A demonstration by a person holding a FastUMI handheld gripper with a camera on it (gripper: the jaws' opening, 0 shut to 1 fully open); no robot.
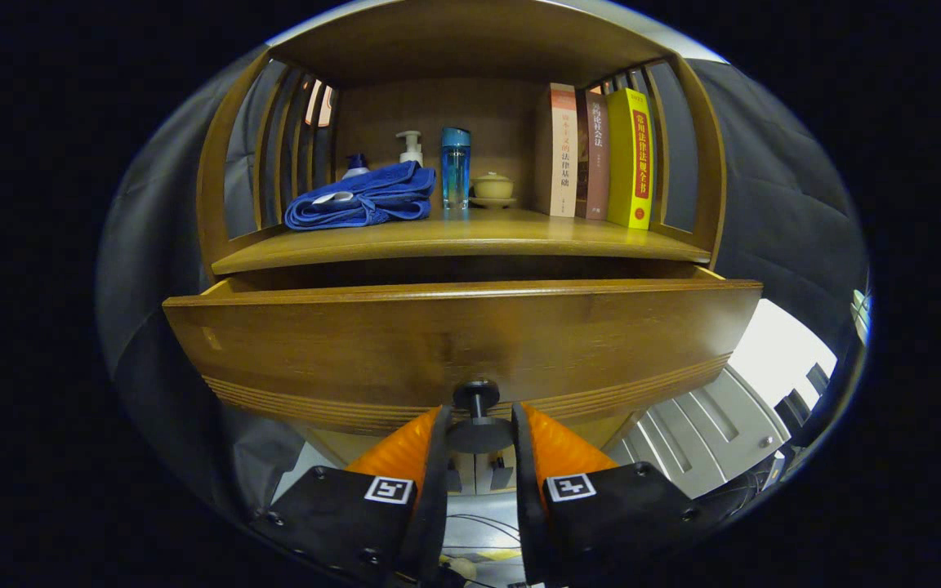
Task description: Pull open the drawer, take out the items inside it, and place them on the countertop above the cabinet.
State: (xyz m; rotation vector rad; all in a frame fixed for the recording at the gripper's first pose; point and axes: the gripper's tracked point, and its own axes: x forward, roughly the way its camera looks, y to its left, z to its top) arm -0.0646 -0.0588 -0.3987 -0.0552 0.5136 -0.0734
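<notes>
Gripper view: gripper fingers clamped either side of the dark round knob at the lower middle of the drawer front; drawer pulled partway out of the wooden cabinet, contents hidden behind the front panel. On the countertop above: folded blue towel toward the left edge with two pump bottles behind it, blue bottle and small lidded cup mid-back, three upright books at the right edge.

the claw has two long fingers with ribbed inner pads. each finger is mounted on a dark angular block with small round screws. each block carries a square white tag with a black pattern.
</notes>
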